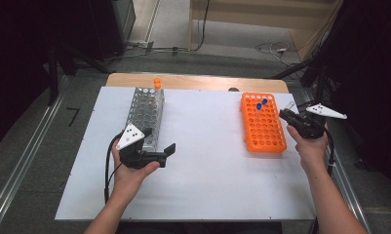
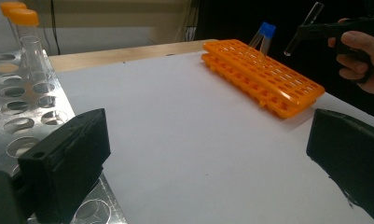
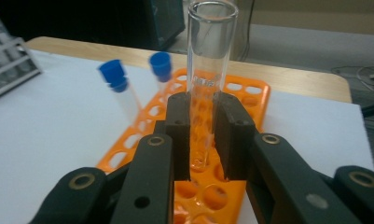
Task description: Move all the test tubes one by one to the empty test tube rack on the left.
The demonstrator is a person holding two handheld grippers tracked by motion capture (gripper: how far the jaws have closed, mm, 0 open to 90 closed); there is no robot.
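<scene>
Metal rack (image 1: 145, 114) left of centre, left gripper (image 1: 169, 150) beside its near end with jaws apart and nothing between them, orange rack (image 1: 263, 127) right of centre, right gripper (image 1: 286, 115) at right edge clamped on clear glass tube (image 3: 209, 60), lifted over orange rack.

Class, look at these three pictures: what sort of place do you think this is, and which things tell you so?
Probably a laboratory-style test bench. An orange plastic tube rack holds blue-capped tubes, a perforated metal rack holds orange-capped tubes, and the right claw grips a clear glass test tube over a white-covered table.
</scene>
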